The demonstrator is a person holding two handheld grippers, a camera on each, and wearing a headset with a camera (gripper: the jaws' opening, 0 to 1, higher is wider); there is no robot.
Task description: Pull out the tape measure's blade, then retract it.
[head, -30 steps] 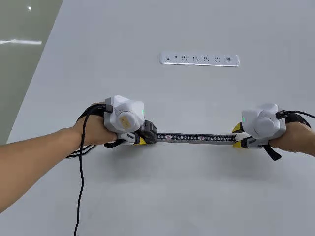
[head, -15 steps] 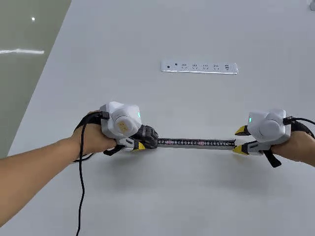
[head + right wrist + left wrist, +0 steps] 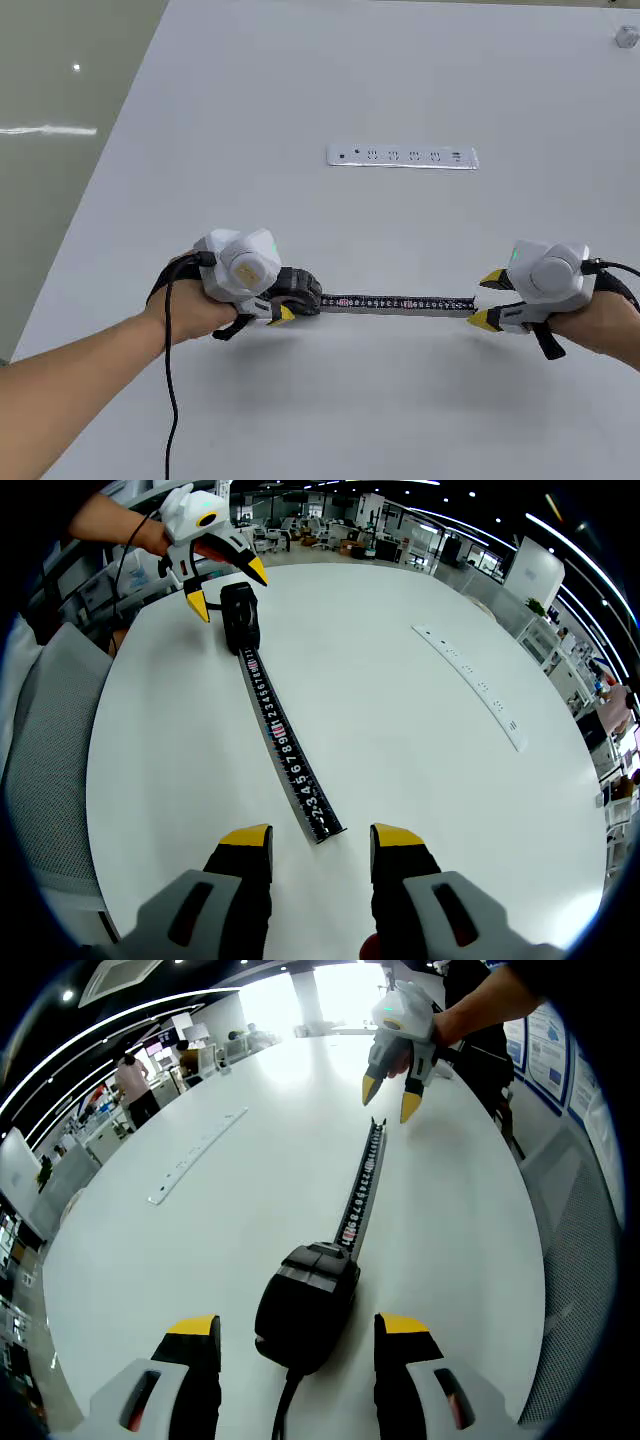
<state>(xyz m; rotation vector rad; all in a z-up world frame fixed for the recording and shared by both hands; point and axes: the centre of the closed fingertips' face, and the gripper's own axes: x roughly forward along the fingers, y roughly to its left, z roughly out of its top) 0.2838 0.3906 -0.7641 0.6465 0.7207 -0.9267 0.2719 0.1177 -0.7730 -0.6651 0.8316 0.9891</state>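
The black tape measure case (image 3: 297,290) rests on the white table, its blade (image 3: 400,302) pulled out flat to the right. My left gripper (image 3: 283,297) straddles the case (image 3: 305,1305); in the left gripper view its jaws (image 3: 297,1328) stand open, a gap on each side of the case. My right gripper (image 3: 488,298) is open just beyond the blade's free end. In the right gripper view that end (image 3: 325,830) lies on the table just ahead of the jaws (image 3: 322,838), untouched. The blade (image 3: 285,750) runs back to the case (image 3: 240,610) and left gripper (image 3: 228,585).
A white power strip (image 3: 402,157) lies farther back on the table. A small grey object (image 3: 627,36) sits at the far right corner. The table's left edge (image 3: 100,180) drops to a green floor. A black cable (image 3: 168,380) trails from my left hand.
The right gripper's jaws have spread wider and eased back from the blade's end, which now lies free. The left gripper stays at the case. The head camera has shifted.
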